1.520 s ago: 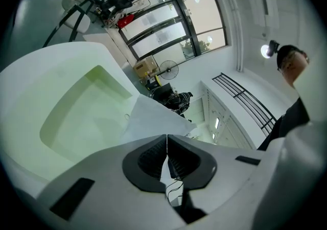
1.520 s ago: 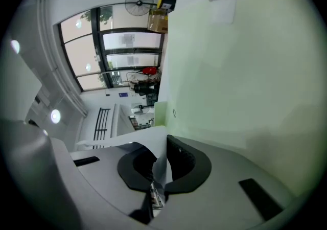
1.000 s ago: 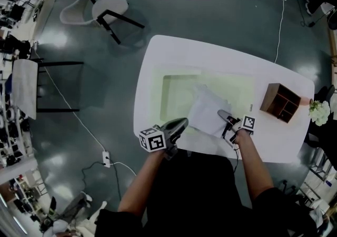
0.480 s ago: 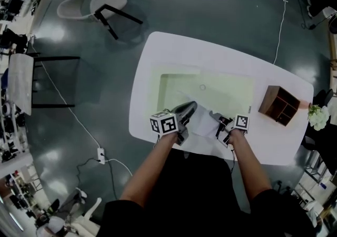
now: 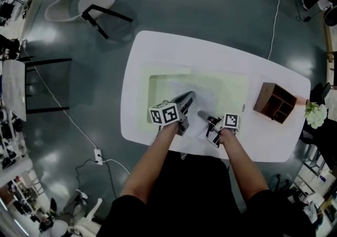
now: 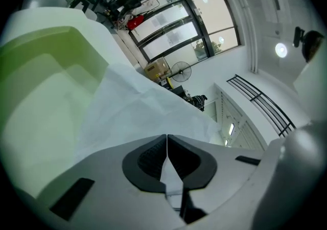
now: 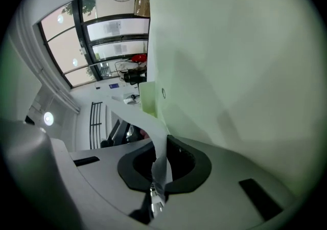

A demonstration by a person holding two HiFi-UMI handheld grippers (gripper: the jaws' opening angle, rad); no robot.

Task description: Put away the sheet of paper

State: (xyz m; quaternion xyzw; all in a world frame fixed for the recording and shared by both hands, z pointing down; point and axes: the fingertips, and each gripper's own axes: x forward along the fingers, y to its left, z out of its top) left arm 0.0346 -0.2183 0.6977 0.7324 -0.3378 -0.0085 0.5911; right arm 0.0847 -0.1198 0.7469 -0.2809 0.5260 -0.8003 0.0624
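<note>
**Firmly pinched: both grippers hold the sheet over the mat**

Each of the person's hands carries a gripper, and both are clamped on the same sheet of paper (image 5: 197, 105). The left gripper (image 5: 189, 95) has its jaws pressed together with only a thin edge of the sheet (image 6: 143, 111) between the dark pads (image 6: 148, 157). From there the paper rises and spreads away ahead of the jaws, creased and lifted off the surface.

The right gripper (image 5: 201, 115) is likewise closed. In the right gripper view a narrow, curling strip of the paper (image 7: 148, 116) comes up out of the meeting line of its jaws (image 7: 162, 147).

The two grippers sit close together, tips angled toward each other, and the sheet sags between them. Beneath and ahead of both lies a pale green mat (image 5: 231, 86) on a white table (image 5: 158, 51). Well off to the right gripper's right stands a small wooden compartment box (image 5: 275, 101), with a spray of white flowers (image 5: 316, 115) just beyond it. Far ahead of the left gripper, on the floor, stands a white chair (image 5: 95, 1).
</note>
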